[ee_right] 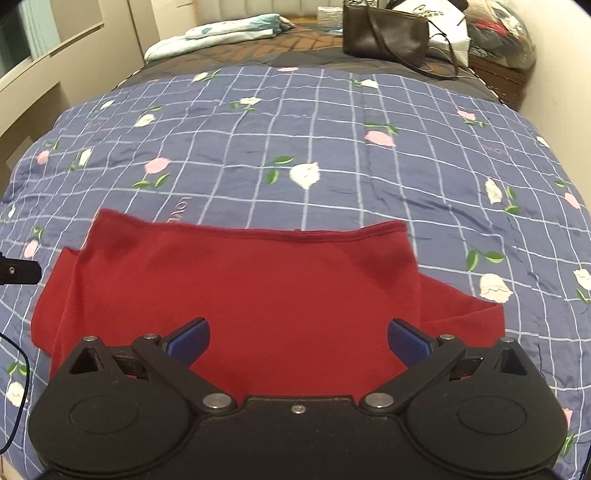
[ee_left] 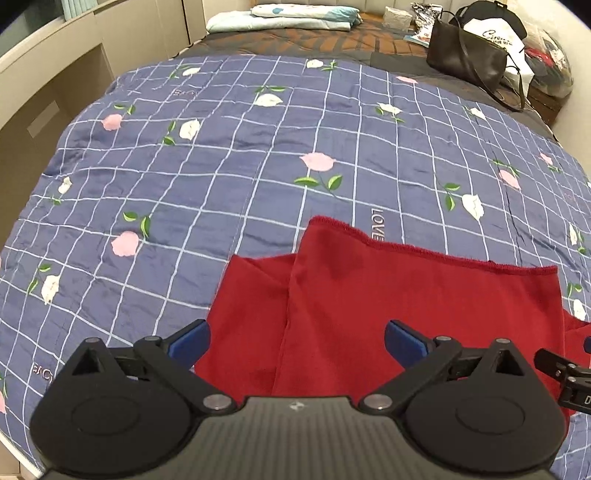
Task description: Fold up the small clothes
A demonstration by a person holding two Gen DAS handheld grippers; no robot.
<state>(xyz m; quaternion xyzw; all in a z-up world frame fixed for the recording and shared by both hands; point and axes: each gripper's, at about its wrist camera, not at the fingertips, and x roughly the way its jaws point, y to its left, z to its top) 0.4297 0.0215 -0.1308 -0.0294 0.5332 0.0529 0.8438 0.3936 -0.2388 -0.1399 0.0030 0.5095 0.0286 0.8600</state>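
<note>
Left wrist view: the left tool [ee_left: 297, 341] hovers over the red garment [ee_left: 369, 306] with its blue pads spread wide apart and nothing between them. The garment lies flat on the blue checked quilt [ee_left: 240, 155] at the near edge of the bed. One layer overlaps another along a vertical fold line, and a lower layer protrudes on the left side. A part of the right tool [ee_left: 561, 369] shows at the right margin, over the garment's right portion.

Right wrist view: the right tool [ee_right: 299, 341] is likewise fully spread and empty, positioned above the near half of the red garment [ee_right: 258, 288]. The far hem runs roughly straight across. Flaps protrude from under the top layer at both the left and right sides. The handbag [ee_right: 384, 33] and the folded bedding [ee_right: 218, 35] sit well apart at the far end of the bed.

Assessment: at least one fold appears complete. The protruding side flaps and uneven outline indicate further folding and squaring remain.
</note>
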